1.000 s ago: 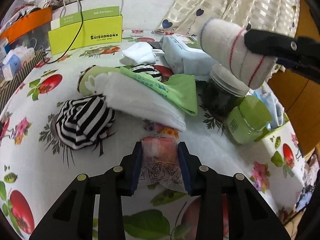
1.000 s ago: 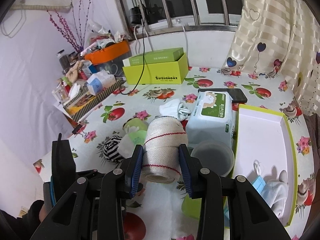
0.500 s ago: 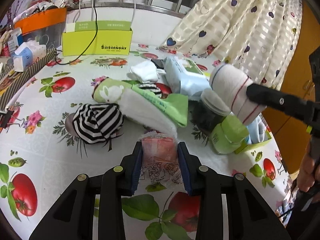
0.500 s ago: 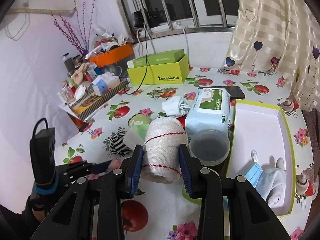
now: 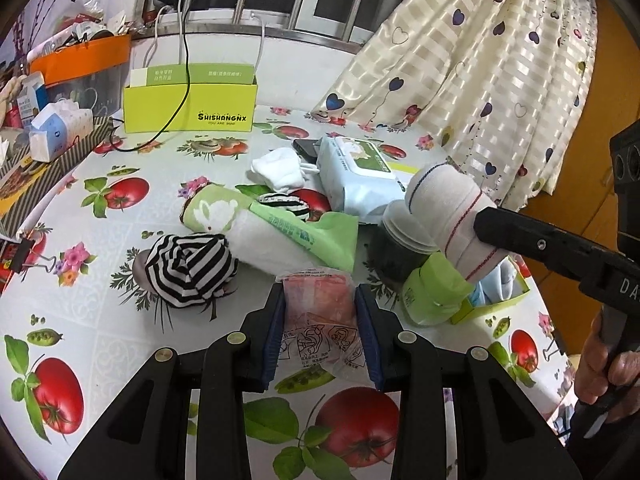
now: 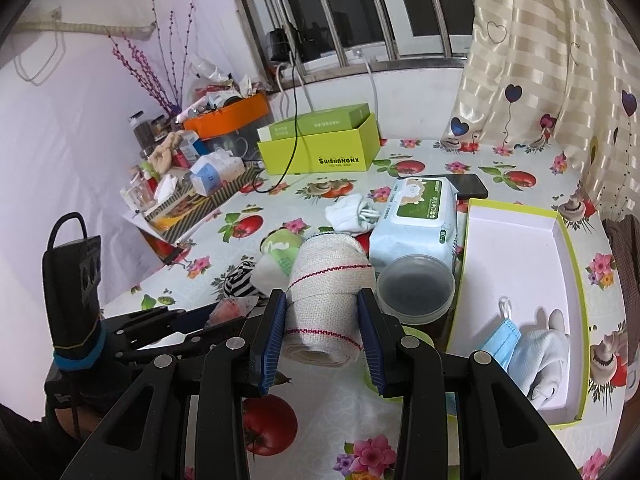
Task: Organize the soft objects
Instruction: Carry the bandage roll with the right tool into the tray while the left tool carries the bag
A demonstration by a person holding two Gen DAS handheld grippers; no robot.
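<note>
**A:** Over by the desk's right edge, the lime tray sits just right of the right gripper. Its jaws are half closed, clamped on the rolled white cloth. That arm's nearer.

**B:** And the roll's long axis?

**A:** Runs forward along the jaws, pointing away toward the window. The left gripper pinches a pink packet, farther from the tray.

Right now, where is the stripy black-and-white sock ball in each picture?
Left wrist view: the striped sock ball lies on the table, left of centre, just beyond the left tongs.
Right wrist view: mostly hidden, peeking out left of the white roll.
Shared landmark: the yellow-green box.
</note>
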